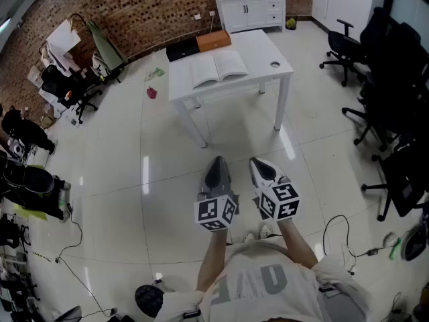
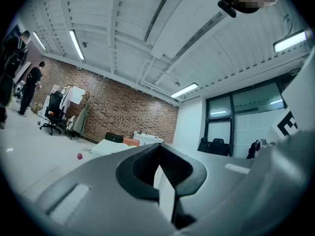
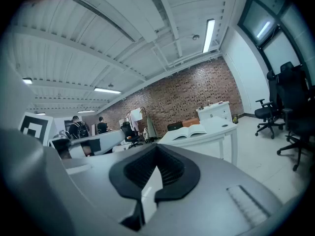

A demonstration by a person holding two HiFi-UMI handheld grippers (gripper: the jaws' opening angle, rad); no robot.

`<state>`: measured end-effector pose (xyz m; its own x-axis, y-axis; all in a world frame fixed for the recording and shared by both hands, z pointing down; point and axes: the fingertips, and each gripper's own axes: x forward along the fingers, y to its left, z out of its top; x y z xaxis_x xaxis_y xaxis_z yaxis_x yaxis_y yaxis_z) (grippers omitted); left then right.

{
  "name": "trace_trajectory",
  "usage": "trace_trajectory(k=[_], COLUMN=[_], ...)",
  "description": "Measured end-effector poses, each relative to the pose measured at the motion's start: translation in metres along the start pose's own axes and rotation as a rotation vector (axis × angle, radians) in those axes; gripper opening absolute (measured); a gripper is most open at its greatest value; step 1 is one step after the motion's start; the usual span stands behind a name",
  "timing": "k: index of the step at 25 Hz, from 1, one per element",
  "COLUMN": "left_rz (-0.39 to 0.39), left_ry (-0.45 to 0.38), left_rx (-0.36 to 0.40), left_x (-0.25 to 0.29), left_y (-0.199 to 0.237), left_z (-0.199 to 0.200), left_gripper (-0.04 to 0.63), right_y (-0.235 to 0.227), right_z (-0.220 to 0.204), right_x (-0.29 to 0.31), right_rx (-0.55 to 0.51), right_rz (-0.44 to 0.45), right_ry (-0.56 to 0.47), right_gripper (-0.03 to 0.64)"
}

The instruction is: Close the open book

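The open book [image 1: 220,68] lies flat on a white table [image 1: 268,49] across the room, pages up. It also shows far off in the right gripper view, where the book [image 3: 191,130] rests on the table [image 3: 219,131]. Both grippers are held side by side over the floor, well short of the table. The left gripper [image 1: 216,168] is shut with nothing in it; its jaws meet at the tip [image 2: 158,145]. The right gripper [image 1: 261,168] is likewise shut and empty, pads together [image 3: 156,146]. Both point roughly level toward the table.
A black box [image 1: 181,50] and an orange box [image 1: 214,41] sit at the table's far edge. A white cabinet [image 1: 249,7] stands behind by the brick wall. Black office chairs [image 1: 385,79] line the right side, more clutter and chairs [image 1: 70,86] the left. A small red thing [image 1: 151,92] lies on the tiled floor.
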<state>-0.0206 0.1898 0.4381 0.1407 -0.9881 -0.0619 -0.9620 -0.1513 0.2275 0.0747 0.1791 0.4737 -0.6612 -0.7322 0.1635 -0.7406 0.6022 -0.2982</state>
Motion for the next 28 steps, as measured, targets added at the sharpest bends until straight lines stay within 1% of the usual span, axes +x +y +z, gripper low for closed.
trace_trajectory(k=[6,9,15,22,28], left_rz=[-0.005,-0.007,0.014,0.044,0.062], left_ry=[0.009,0.013,0.023,0.036,0.036], left_rx=[-0.001,-0.002,-0.019,-0.031,-0.021], left_x=[0.008,0.011,0.013,0.018,0.032], left_y=[-0.003,-0.007,-0.004,0.0,0.006], left_z=[-0.006,-0.01,-0.014,-0.023,-0.022], left_gripper=[0.012,0.012,0.012,0.012,0.012], right_y=[-0.007,-0.009,-0.015,-0.022,-0.031], right_z=[-0.002,-0.002,0.005,0.015,0.017], right_x=[0.002,0.002,0.0,-0.001,0.009], right_rx=[0.004,-0.013,-0.025,0.002,0.021], right_rz=[-0.005,0.001,0.005,0.063,0.099], right_ry=[0.003,0.003,-0.011,-0.057,-0.055], right_gripper=[0.003,0.002,0.002,0.003,0.005])
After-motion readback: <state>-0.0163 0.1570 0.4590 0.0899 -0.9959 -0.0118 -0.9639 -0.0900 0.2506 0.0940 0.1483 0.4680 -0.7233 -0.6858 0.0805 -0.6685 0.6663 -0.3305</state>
